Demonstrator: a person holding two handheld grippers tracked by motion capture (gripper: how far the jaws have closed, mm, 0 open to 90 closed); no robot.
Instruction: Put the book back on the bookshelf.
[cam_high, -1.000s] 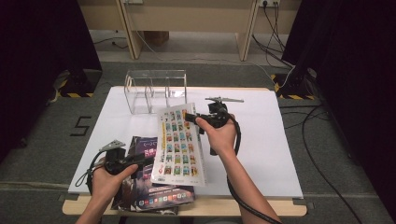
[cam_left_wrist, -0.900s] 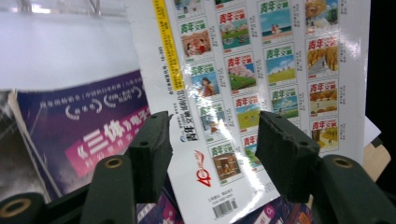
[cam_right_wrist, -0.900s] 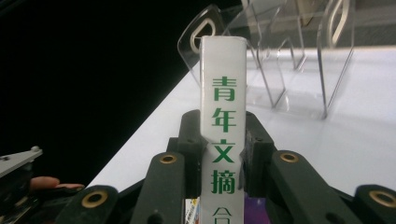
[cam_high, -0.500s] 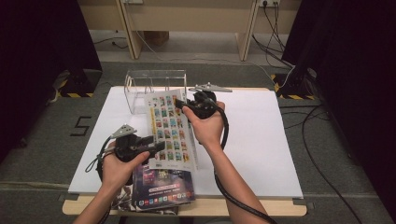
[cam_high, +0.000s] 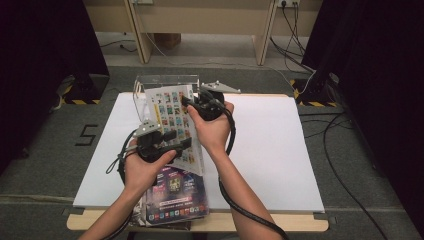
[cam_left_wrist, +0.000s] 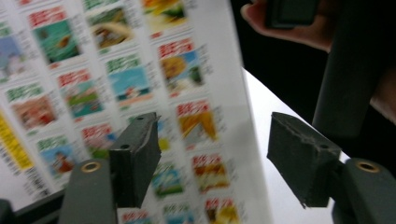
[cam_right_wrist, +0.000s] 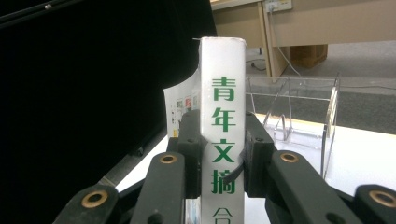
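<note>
A thick white book (cam_high: 170, 107) with rows of small colour pictures on its cover is held tilted up above the white tabletop (cam_high: 270, 150). My right gripper (cam_high: 192, 104) is shut on its upper right edge. In the right gripper view the white spine (cam_right_wrist: 222, 88) with green characters stands upright, pinched between both pads of my right gripper (cam_right_wrist: 222, 163). My left gripper (cam_high: 180, 141) is open at the book's lower part. In the left gripper view my left gripper (cam_left_wrist: 212, 135) has its jaws wide apart, straddling the right edge of the blurred cover (cam_left_wrist: 116, 84).
A clear acrylic rack (cam_high: 150, 80) stands at the table's back, just behind the book, and also shows beyond the spine as the rack (cam_right_wrist: 303, 112). A dark glossy magazine (cam_high: 175, 195) lies at the front edge. A black curtain hangs on the left.
The right gripper has carried the book up and back toward the clear rack, standing it steeper. The left gripper has left the front-left magazines and come up to the book's lower cover.
</note>
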